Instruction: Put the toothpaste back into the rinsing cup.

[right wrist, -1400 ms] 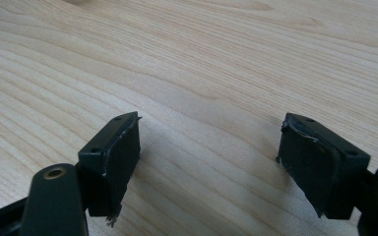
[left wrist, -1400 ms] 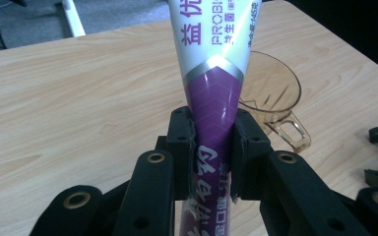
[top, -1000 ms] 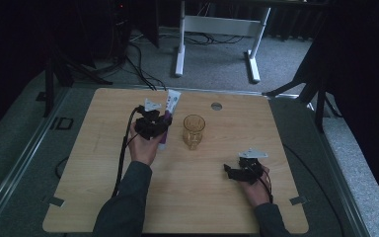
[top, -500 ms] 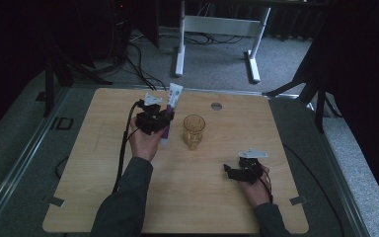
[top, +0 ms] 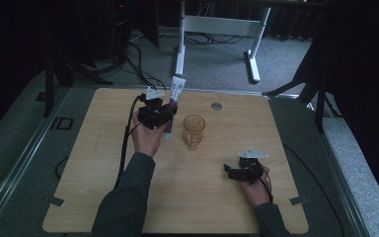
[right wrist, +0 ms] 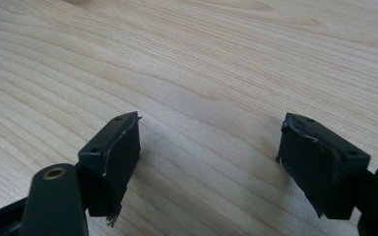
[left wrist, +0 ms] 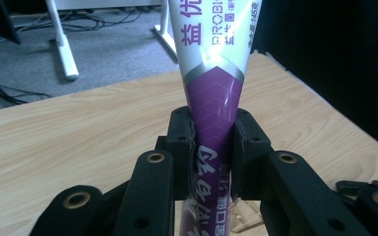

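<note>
My left claw (left wrist: 211, 147) pinches a soft plastic toothpaste tube (left wrist: 211, 93), white at its flat crimped end and purple lower down, held off the table just left of a clear amber-tinted drinking glass (top: 193, 131) in the high view. I judge the tube light and squashy: it will dent under the pads and could slide, since the glossy skin catches the light, so the purple body where I grip it now seems the right place, firm rather than hard, well clear of the thin crimped end. The glass looks fragile and tippable, so I would bring the tube in from above. My right claw (right wrist: 211, 162) is spread wide and holds nothing, low over the pale wood-grain tabletop (right wrist: 192, 59), near the table's front right. Grey carpet, loose cables and a white desk frame (top: 217, 29) lie beyond the table; the room around is dark.
</note>
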`<state>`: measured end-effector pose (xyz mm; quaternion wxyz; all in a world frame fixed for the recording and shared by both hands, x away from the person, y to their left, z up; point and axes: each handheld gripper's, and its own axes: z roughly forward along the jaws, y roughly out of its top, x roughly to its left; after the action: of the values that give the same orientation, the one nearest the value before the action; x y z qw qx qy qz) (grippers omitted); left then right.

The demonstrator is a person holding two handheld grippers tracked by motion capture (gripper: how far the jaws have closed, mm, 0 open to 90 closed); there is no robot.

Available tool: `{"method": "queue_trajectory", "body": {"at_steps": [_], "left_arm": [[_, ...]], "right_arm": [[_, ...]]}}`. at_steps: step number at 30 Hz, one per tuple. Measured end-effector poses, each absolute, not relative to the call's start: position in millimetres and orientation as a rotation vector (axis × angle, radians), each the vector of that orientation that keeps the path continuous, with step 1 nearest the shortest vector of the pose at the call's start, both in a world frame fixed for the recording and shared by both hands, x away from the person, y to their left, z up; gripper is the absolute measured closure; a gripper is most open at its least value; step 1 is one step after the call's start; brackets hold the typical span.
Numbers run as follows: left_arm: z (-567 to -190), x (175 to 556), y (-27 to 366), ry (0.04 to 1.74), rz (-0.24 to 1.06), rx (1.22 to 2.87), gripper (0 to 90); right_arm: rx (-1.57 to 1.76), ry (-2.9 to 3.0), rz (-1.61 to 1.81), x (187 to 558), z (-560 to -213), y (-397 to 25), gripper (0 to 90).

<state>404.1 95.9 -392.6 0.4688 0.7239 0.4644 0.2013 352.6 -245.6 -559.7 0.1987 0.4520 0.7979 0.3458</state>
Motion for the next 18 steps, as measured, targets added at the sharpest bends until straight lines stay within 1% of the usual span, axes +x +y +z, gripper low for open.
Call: {"method": "queue_trajectory", "body": {"at_steps": [7, 14, 18], "left_arm": [[-384.9, 406.5, 91.8, 1.126, 0.505, 1.763, 73.7], [-388.3, 410.3, 87.1, 1.123, 0.507, 1.753, 73.8], [-389.4, 410.2, 85.0, 1.117, 0.487, 1.738, 73.7]], "right_arm": [[1.265, 2.232, 0.968, 352.5, -559.7, -245.6, 23.5], [1.265, 2.232, 0.967, 352.6, -559.7, -245.6, 23.5], [1.262, 2.233, 0.967, 352.7, -559.8, -245.7, 23.5]]}}
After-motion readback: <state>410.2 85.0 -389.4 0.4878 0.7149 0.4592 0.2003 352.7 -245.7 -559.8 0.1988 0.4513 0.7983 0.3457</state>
